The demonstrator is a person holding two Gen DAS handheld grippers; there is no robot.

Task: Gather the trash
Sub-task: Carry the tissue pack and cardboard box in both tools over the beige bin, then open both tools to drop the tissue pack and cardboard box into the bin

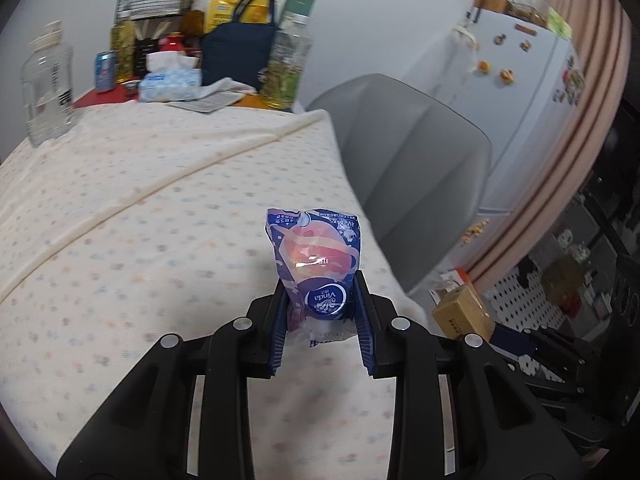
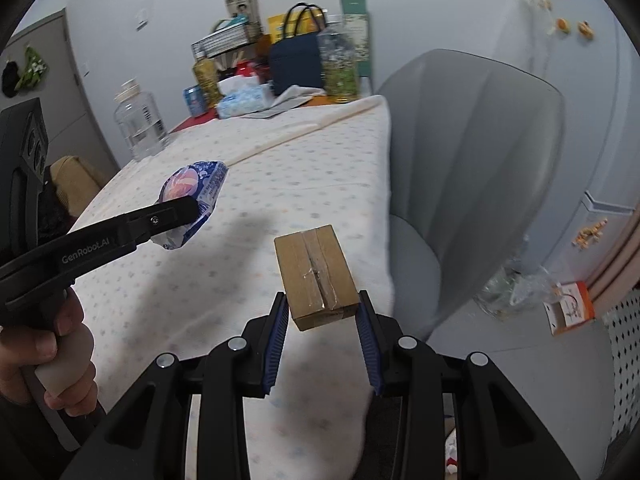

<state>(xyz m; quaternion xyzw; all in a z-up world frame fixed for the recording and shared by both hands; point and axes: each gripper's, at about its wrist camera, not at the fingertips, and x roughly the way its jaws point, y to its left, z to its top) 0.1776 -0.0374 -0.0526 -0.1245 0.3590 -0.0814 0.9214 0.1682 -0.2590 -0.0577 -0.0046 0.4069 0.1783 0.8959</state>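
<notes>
The left gripper [image 1: 322, 300] has its fingers clamped on a crumpled blue tissue wrapper [image 1: 316, 264], lifted above the table [image 1: 140, 208]. The right gripper [image 2: 323, 312] pinches a small taped cardboard box [image 2: 318, 272], apparently also off the table. Beyond the table's far edge stands a grey chair [image 2: 472, 152].

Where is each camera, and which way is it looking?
Left wrist: sits on the left gripper, looking along it over the table at its tissue pack; only the gripper shows.
Right wrist: sits on the right gripper, facing its cardboard box and the grey chair; the person's left hand shows.
Both see the tissue pack, box, table, chair and far clutter.
</notes>
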